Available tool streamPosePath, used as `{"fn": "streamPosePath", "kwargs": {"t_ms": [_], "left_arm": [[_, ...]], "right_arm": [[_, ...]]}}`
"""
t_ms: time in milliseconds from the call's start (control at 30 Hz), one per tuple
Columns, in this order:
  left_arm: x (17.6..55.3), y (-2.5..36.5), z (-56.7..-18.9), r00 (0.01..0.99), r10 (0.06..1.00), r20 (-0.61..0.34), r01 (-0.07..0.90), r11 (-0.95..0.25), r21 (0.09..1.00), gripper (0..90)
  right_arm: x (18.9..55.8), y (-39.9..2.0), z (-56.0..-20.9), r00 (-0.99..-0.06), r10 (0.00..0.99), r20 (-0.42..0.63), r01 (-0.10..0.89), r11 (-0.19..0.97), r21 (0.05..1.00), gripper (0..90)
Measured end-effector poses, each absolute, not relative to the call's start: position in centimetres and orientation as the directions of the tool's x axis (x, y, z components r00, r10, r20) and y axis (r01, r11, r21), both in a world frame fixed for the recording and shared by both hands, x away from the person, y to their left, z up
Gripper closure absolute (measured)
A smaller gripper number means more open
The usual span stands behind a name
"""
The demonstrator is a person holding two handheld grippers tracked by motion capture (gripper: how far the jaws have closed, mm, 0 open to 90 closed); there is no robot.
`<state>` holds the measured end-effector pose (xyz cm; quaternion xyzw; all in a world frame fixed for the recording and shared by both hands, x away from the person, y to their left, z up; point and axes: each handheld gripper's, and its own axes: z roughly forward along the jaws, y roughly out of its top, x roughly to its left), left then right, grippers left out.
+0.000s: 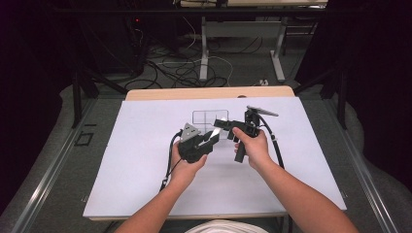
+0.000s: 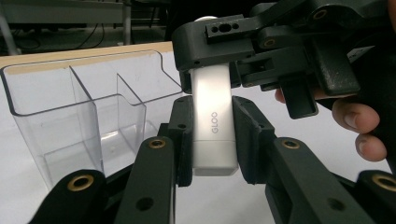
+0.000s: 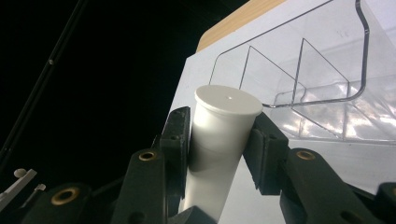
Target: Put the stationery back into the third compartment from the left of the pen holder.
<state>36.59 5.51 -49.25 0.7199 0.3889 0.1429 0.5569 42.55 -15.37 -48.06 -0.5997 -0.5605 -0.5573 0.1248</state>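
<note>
The left gripper (image 2: 212,140) holds a white glue stick (image 2: 214,126) between its fingers (image 2: 252,137), above the bench (image 1: 145,160). The right gripper (image 3: 218,149) has its fingers (image 3: 177,140) closed around the stick's capped end (image 3: 228,103). "GLOO" reads along the barrel. A clear divided tray (image 2: 88,112) stands just behind, near the bench's far edge; open white surface lies all around.

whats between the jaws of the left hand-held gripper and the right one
A white glue stick marked GLOO spans them: in the left gripper view the left hand-held gripper clamps its body while the right hand-held gripper closes on its cap end.
</note>
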Motion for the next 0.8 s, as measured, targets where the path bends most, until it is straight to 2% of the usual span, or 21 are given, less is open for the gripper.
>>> {"fn": "streamPosePath", "kwargs": {"t_ms": [433, 533, 800], "left_arm": [[36.56, 5.49, -49.42, 0.656, 0.72, -0.226, 0.398, -0.075, 0.914, 70.8], [36.53, 5.57, -49.37, 0.653, 0.724, -0.221, 0.385, -0.067, 0.92, 64.2], [36.51, 6.39, -49.17, 0.63, 0.751, -0.199, 0.375, -0.069, 0.925, 55.4]], "right_arm": [[42.71, -15.34, -48.12, -0.221, 0.512, 0.83, 0.82, -0.362, 0.442, 65.6], [42.76, -15.45, -48.21, -0.234, 0.519, 0.822, 0.816, -0.355, 0.457, 66.2], [43.08, -15.76, -48.05, -0.219, 0.532, 0.818, 0.802, -0.38, 0.461, 66.3]]}}
